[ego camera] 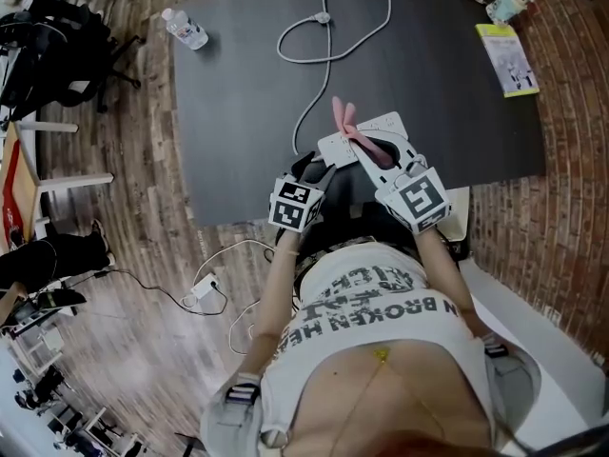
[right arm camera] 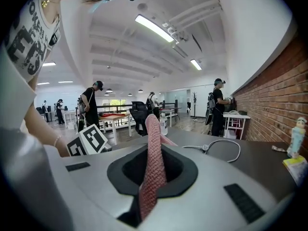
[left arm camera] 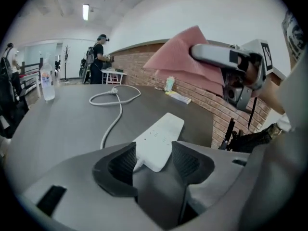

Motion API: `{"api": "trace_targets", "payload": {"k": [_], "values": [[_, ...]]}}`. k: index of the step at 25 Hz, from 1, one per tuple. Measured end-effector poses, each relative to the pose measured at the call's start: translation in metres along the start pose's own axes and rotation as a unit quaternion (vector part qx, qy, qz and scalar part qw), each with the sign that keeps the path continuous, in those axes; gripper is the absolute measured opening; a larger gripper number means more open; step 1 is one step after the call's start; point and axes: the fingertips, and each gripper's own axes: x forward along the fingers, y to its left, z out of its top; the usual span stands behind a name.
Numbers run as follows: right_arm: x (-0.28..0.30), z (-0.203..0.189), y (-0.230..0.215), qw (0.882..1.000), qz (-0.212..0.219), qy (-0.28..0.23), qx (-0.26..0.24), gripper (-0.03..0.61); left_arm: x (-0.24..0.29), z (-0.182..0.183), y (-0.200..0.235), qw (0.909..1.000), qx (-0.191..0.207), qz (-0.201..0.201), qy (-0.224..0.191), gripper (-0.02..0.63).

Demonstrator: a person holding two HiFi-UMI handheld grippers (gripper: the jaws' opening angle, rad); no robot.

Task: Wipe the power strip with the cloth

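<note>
Open-plan room w/ wood-plank floor, red brick wall along one side, white ceiling w/ strip lights. Big dark table in the middle, black office chair nearby, white desks & a few people further back.

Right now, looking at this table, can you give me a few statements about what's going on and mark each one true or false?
1. The right gripper is pinching the cloth. True.
2. The left gripper is clamped tight. False: its jaws stand apart, with the near end of the strip between them.
3. The cloth lies flat on the strip. False: it is held up in the air, caught in the right gripper.
4. A bottle stands upright on the table. True.
</note>
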Motion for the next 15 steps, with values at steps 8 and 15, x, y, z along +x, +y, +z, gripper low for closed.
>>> {"api": "trace_targets", "payload": {"k": [8, 15], "values": [[0.017, -0.024, -0.003, 0.998, 0.019, 0.046, -0.026, 0.017, 0.039, -0.041, 0.006, 0.9945, 0.055, -0.003, 0.089, 0.262], [0.035, -0.051, 0.004, 0.992, 0.065, 0.094, -0.043, 0.017, 0.055, -0.058, 0.004, 0.9780, 0.127, -0.002, 0.165, 0.270]]}}
